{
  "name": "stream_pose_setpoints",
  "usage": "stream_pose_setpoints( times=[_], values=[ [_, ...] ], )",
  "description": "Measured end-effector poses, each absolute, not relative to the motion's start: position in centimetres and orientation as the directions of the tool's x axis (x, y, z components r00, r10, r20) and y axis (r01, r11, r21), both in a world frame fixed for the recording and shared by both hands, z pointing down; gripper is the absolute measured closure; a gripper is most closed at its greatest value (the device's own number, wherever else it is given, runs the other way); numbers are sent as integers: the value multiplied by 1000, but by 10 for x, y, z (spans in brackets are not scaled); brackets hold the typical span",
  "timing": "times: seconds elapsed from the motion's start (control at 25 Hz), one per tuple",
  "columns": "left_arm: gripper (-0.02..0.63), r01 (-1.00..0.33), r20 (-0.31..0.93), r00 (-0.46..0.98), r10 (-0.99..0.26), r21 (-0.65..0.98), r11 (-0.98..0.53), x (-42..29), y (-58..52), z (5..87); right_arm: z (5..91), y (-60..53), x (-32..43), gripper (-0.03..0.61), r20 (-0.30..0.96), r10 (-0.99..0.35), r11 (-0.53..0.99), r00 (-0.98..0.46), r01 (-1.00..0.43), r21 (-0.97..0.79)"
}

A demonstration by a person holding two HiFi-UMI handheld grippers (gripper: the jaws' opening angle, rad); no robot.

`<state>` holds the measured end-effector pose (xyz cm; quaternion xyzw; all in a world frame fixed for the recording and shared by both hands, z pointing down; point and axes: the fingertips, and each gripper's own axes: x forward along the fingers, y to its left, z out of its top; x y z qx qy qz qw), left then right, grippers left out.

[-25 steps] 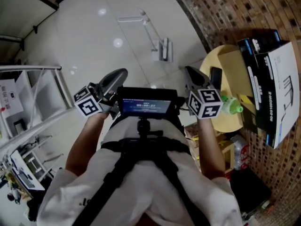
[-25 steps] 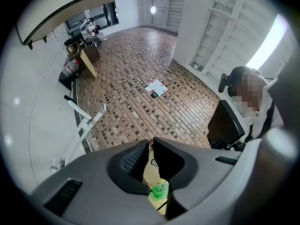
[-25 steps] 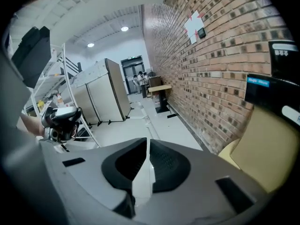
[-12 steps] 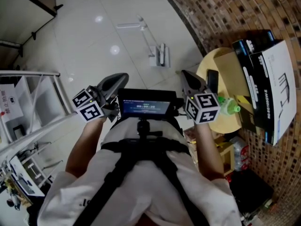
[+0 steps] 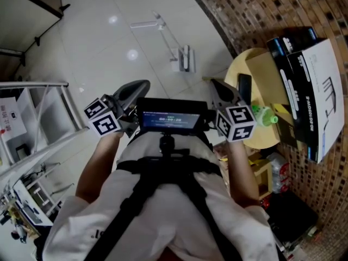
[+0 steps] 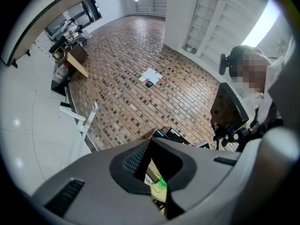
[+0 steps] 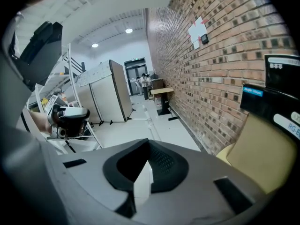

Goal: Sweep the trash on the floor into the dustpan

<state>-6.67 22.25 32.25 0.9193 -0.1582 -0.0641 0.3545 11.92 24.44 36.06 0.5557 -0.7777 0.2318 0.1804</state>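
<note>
Two tools hang at chest height on either side of the chest-mounted screen [image 5: 171, 118]. Little has altered over the last second: the left tool [image 5: 138, 87] has rolled slightly, so its marker cube shows a different tilt. The right tool [image 5: 216, 88] sits where it was, and the head view has only drifted a touch. Each tool's own view shows its jaws pressed together with nothing between them. So neither hand carries a broom or pan at this moment, and no sweeping stroke is under way. The white long-handled piece that I take for the dustpan [image 5: 185, 58] is on the pale tiled floor [image 5: 98, 48]. It is well ahead of the person, near the foot of the brick wall [image 5: 261, 10] and apart from both tools. Its long axis is the slim handle [image 5: 169, 37], which in the head view runs from the boxy base up and to the left, away from the person and roughly along the wall's edge. Whether it stands upright or leans I cannot tell, nor which way the pan's mouth faces. A second white bar [image 5: 144, 24] lies just beyond it, perhaps a broom. No trash shows on the visible floor, which would suit litter lying out of view as well as litter already gathered.
</note>
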Motion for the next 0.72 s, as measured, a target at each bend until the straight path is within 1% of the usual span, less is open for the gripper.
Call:
stream_pose_setpoints(
  times=[0.28,0.72],
  values=[
    [614,-241,-1,943,-332,687,-686,-64,224,325,361,249,123,578,542,-781,265,-312,-950,-164],
    [614,-248,-11,933,-359,704,-666,-58,220,324,362,250,135,578,539,-784,261,-309,-951,-165]
  ],
)
